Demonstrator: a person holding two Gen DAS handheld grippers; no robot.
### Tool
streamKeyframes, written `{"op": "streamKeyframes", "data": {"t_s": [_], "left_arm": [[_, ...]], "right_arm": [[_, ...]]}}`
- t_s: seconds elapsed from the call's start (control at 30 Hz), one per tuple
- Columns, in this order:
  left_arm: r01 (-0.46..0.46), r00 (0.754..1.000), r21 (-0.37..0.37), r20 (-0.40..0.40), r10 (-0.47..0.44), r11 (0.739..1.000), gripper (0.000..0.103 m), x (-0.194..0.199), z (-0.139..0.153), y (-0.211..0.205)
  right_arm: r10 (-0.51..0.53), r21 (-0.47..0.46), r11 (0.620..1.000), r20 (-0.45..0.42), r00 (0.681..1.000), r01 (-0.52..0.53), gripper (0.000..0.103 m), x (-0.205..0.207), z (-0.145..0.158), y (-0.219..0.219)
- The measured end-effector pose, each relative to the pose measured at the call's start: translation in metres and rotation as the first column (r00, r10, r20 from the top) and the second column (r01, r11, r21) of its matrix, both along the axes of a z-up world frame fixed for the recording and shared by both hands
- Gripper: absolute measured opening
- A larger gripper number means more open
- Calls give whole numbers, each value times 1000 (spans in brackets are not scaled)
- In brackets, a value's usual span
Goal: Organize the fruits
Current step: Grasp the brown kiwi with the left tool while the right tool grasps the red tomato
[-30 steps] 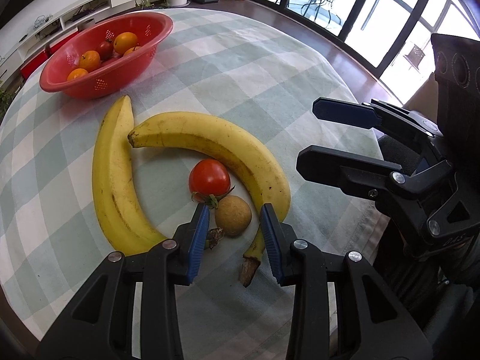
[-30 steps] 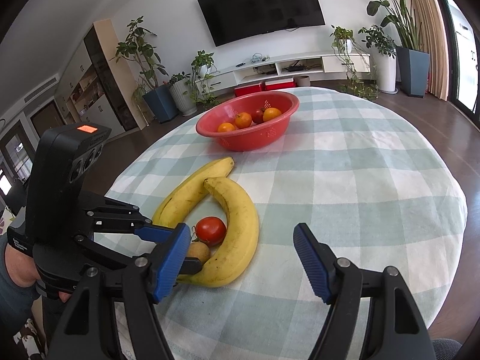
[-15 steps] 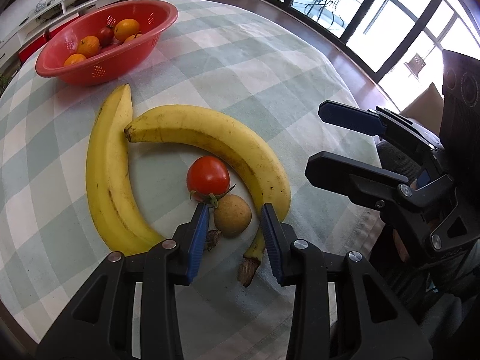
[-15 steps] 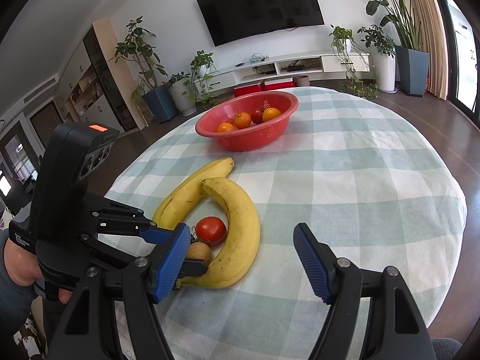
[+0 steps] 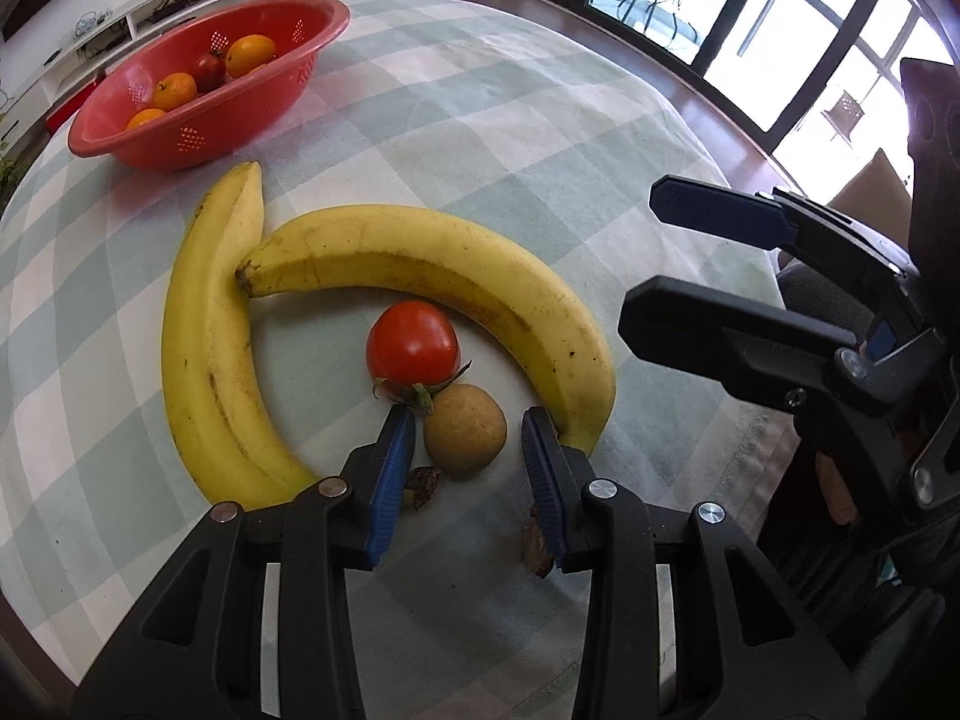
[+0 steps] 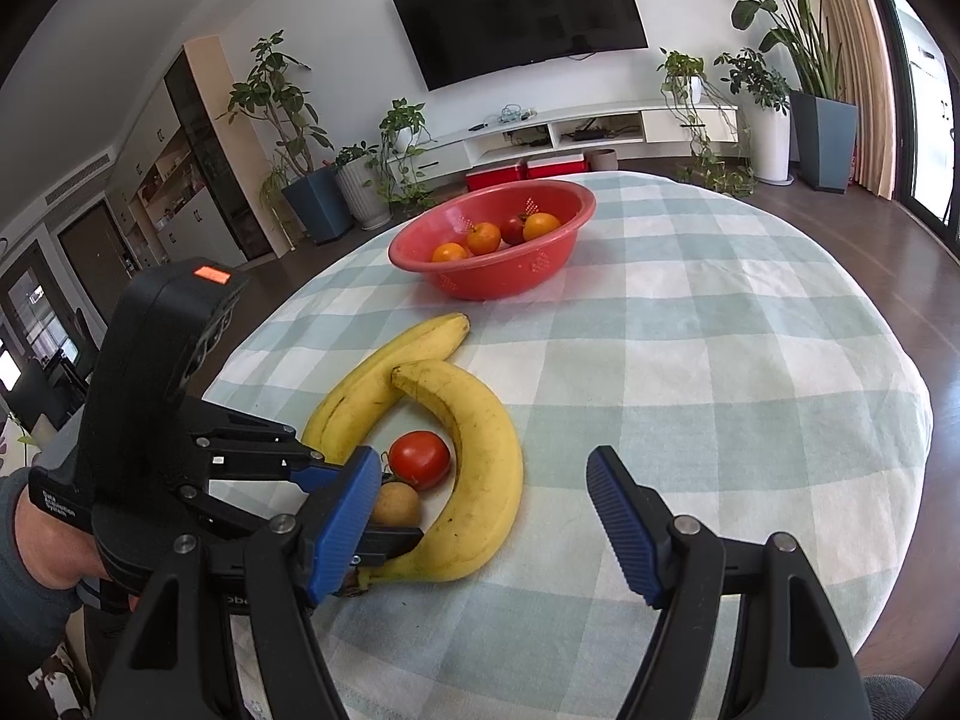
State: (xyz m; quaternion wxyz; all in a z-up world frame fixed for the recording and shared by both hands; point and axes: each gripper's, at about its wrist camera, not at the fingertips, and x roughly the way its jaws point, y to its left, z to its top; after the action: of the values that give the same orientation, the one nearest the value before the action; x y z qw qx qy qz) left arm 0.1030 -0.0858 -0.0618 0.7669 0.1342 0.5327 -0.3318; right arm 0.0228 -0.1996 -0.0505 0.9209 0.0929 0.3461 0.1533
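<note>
Basket (image 5: 186, 138) at far left of the surface (image 5: 480, 138), oranges (image 5: 174, 90) and one tomato inside. Nearer, two bananas (image 5: 204, 348) touch at their far tips and curve apart toward the near edge. Between them: tomato (image 5: 413, 343), with a small round fruit (image 5: 465, 435) touching its near side. Left gripper (image 5: 468, 462) straddles that fruit, pads apart from it. Right gripper (image 5: 654, 264) to the right, over the surface's edge.

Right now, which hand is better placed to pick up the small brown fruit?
Left. Its gripper has its jaws on either side of the small brown fruit, not yet pressing. The right gripper hovers open over bare cloth.
</note>
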Motion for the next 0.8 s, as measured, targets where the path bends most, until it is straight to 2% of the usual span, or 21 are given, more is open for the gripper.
{"op": "streamKeyframes", "data": {"t_s": [0.13,0.5,0.6,0.7,0.8], "left_arm": [[-17,1000,-30,10,17,999,25,1,3,6],[-73,997,-153,20,77,985,25,-12,21,29],[-87,996,-183,21,92,979,25,-21,26,38],[-102,993,-212,32,111,972,25,-35,32,48],[-128,990,-245,31,139,961,25,-49,38,64]], "right_arm": [[6,-3,1000,-4,1000,-6,75,3,2,2],[58,6,998,-29,998,-58,74,16,20,15],[86,45,996,-61,994,-83,74,23,20,19],[125,99,988,-108,986,-115,70,29,16,24],[147,93,986,-145,978,-135,67,33,12,34]]}}
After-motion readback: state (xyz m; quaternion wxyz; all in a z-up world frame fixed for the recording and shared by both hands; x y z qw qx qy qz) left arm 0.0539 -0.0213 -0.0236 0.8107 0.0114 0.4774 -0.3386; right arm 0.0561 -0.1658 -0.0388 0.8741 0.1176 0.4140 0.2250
